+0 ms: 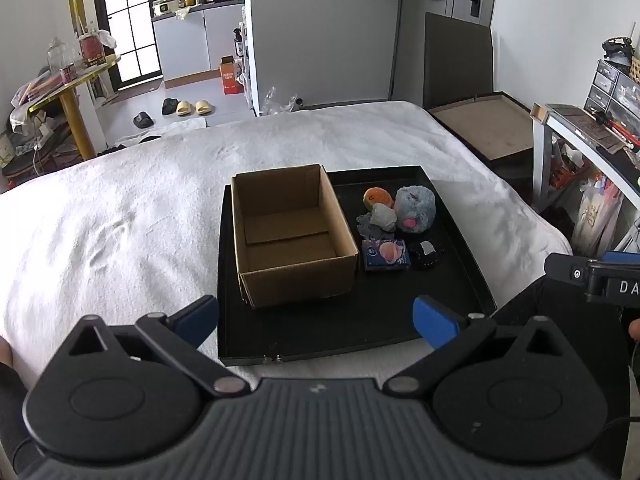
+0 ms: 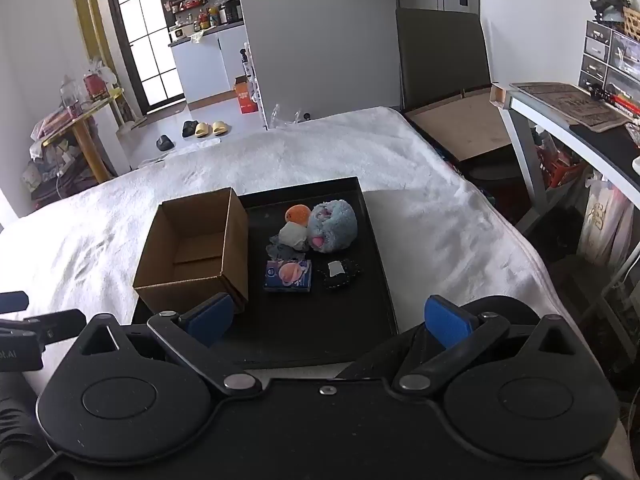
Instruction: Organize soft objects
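A black tray lies on a white blanket, and on its left half stands an open cardboard box with nothing inside. The soft things sit bunched on the tray at about three o'clock from the box. A fluffy blue-grey plush with a pink patch is the largest; an orange ball touches it at ten o'clock, and a pale grey lump presses against its nine o'clock side. A crumpled grey cloth lies just under that lump. At six o'clock from the cluster rests a flat blue packet printed with a pink shape, and just beside it, at three o'clock, a small black item with a white label.

The left gripper hovers over the tray's near edge, its blue pads spread as wide as they go — nothing between them. The right gripper hangs the same way over the tray's near part, blue pads fully apart and holding nothing, the packet and plush well ahead of it at twelve o'clock.
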The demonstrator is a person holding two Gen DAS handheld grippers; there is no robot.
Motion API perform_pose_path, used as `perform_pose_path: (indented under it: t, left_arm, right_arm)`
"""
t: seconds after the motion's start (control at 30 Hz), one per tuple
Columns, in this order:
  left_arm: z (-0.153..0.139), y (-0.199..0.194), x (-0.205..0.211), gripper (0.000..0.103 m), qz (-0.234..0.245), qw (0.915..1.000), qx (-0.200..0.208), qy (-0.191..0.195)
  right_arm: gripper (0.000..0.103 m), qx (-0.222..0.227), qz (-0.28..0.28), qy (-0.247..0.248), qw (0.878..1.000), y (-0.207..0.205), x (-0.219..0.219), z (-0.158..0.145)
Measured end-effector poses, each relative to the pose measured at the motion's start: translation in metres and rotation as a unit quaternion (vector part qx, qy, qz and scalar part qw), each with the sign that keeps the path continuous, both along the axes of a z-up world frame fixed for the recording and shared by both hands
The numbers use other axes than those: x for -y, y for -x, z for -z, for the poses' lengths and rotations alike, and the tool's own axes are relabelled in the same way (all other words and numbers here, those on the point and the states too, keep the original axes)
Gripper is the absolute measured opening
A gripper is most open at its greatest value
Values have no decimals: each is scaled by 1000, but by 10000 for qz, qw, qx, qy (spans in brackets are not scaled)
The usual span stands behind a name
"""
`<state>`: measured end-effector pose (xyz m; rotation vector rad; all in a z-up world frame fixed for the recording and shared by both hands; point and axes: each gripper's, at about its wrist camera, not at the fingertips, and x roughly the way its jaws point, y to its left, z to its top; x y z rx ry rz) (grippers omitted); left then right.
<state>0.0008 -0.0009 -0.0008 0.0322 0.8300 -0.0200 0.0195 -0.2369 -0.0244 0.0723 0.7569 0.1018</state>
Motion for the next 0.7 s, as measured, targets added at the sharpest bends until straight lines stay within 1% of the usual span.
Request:
perform_pose_path:
  t: [0.03,0.2,0.23,0.3,0.33,0.4,0.7]
  left_arm:
    - [-1,1,-1,103,-44,9999,50,83]
    - [3,1,-2,103,-51,9999,17,100]
    - [3,2,-3,103,-53,9999,8,103]
    - [2,-1,-9,103,-38,9999,-27,136]
    - [2,0,-5,103,-51,9999,-24,122]
    - [1,0,-6,103,-64,9999,-15,133]
    - [3,1,-3,103,-48,9999,-11,151]
  right_arm:
    - [103,-17,4,-29,10000,0,-1,0]
    - [103,-54,49,-133,9999,2,-3,1]
    - [103,-63,-10,-4,10000,0,-4,2]
    - [103,2,-27,-21,10000,5,0,5]
    - [103,12,-35,-39,10000,4,4,5]
    - [103,5,-62,101,9999,4,-13,1]
    - [103,0,-129,70,9999,4,-10,2]
